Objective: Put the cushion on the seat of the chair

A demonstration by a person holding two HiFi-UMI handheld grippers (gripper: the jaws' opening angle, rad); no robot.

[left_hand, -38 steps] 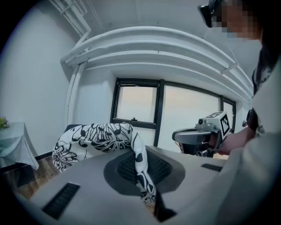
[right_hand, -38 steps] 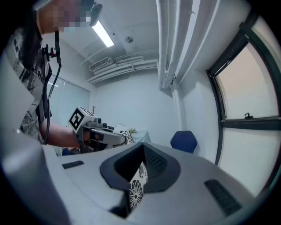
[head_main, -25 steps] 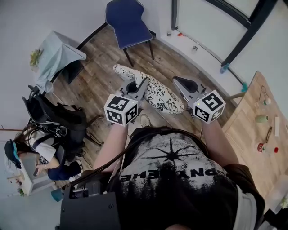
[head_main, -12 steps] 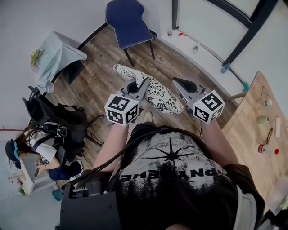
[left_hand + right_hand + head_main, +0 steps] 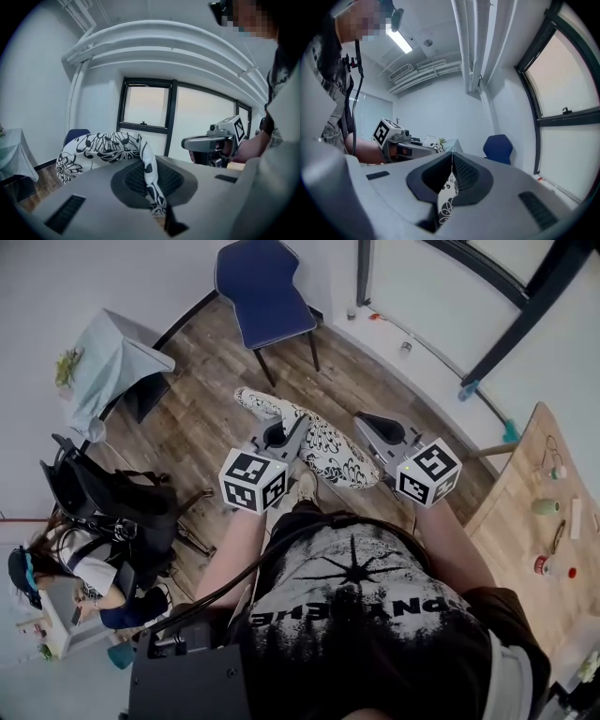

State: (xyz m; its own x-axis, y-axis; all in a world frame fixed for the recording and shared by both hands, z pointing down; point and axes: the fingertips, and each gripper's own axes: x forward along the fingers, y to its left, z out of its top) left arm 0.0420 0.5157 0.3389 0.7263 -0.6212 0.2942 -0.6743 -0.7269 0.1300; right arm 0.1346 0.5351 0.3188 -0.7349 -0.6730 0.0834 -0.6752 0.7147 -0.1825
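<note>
Clamped shut with the left gripper [image 5: 278, 427] on one edge of the black-and-white patterned cushion [image 5: 328, 446]; pinched with the right gripper [image 5: 370, 426] at the other edge; held above the wooden floor [image 5: 216, 399], well apart from the blue chair [image 5: 262, 287].

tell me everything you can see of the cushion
The cushion is soft white fabric printed with black floral swirls, long and limp-looking. It hangs in the air above the wooden floor, pinched at its edges by the shut left gripper and right gripper. It is not yet on the blue chair.
</note>
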